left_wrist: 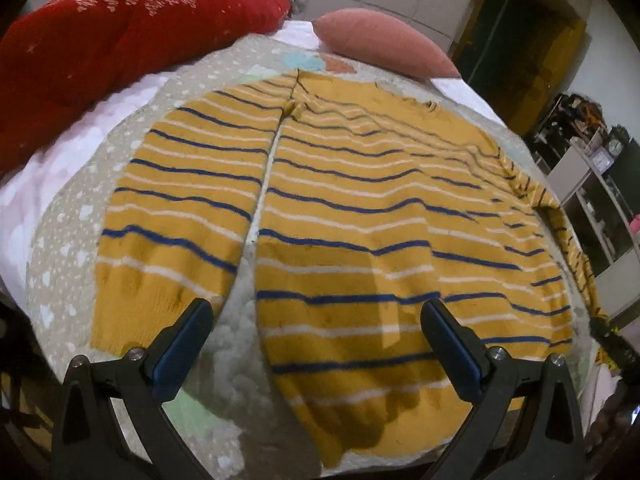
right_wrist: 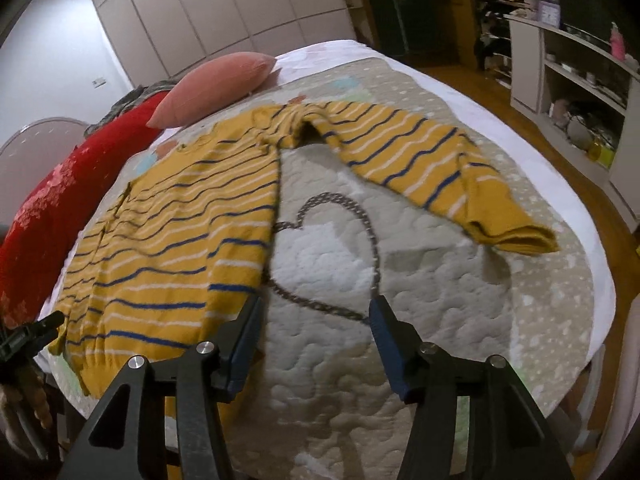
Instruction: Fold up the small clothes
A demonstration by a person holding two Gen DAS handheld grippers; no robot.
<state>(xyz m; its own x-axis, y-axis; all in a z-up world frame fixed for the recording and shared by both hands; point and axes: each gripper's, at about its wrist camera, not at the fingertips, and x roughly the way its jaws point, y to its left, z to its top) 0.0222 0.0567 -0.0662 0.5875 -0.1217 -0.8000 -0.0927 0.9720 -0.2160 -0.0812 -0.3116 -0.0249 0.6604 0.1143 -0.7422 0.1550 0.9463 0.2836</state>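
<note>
Yellow striped sweater (right_wrist: 172, 232) lies flat on the quilt (right_wrist: 400, 264), one sleeve (right_wrist: 432, 168) stretched toward 2 o'clock. Left tongs (left_wrist: 316, 320) and right tongs (right_wrist: 314, 316) both hover spread, empty, over its hem edge.

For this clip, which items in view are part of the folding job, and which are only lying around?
Part of the job:
- striped yellow sweater, spread flat, one sleeve out to the side
- left gripper, open, above the hem
- right gripper, open, empty
- quilted mat under it

Lying about:
- pink pillow
- red blanket
- shelf unit
</note>
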